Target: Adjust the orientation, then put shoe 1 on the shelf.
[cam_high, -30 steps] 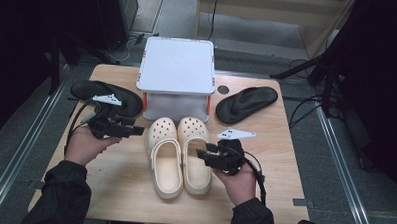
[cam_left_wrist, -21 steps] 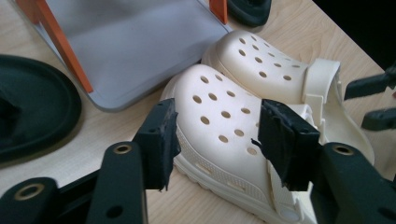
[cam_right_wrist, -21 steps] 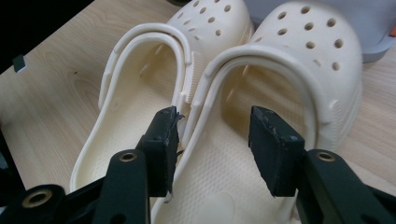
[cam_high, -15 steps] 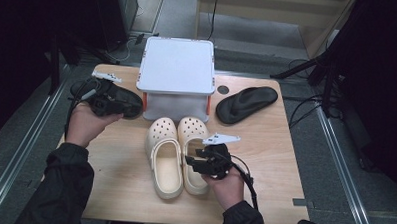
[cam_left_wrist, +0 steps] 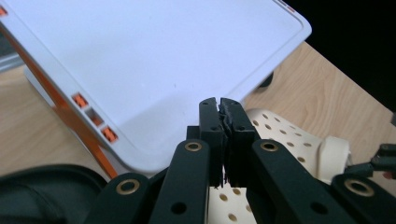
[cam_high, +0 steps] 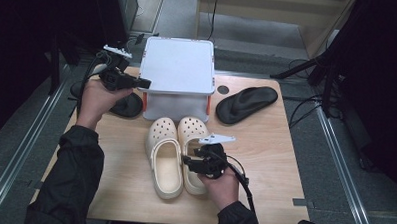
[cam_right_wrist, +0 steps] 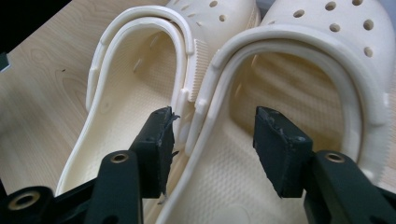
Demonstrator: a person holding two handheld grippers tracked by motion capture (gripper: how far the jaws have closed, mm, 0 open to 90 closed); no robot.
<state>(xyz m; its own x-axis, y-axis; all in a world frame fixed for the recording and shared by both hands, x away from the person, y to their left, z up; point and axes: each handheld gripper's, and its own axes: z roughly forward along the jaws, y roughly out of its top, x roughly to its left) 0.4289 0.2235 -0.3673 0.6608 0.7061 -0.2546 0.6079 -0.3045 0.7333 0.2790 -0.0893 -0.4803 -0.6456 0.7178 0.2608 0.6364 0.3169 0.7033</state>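
A pair of cream clogs lies toe-away at the table's front middle, the left clog (cam_high: 164, 163) (cam_right_wrist: 121, 112) beside the right clog (cam_high: 195, 132) (cam_right_wrist: 303, 51). My right gripper (cam_high: 186, 161) (cam_right_wrist: 217, 135) is open, its jaws straddling the right clog's inner side wall at the heel opening. Behind the clogs stands a white lidded box (cam_high: 178, 66) (cam_left_wrist: 140, 60) with orange latches. My left gripper (cam_high: 146, 83) (cam_left_wrist: 219, 103) is shut on nothing, raised at the lid's left front corner. One black sandal (cam_high: 247, 102) lies at the right, another (cam_high: 125, 105) (cam_left_wrist: 42, 191) left of the box, partly hidden by the hand.
The wooden table (cam_high: 270, 159) has bare room to the right of the clogs and at the front left. A round hole (cam_high: 223, 89) sits in the tabletop beside the box. Metal rails run along the floor on both sides.
My left gripper has lifted away from the left black sandal and moved back and right to the box lid's edge. My right gripper has shifted left onto the right clog.
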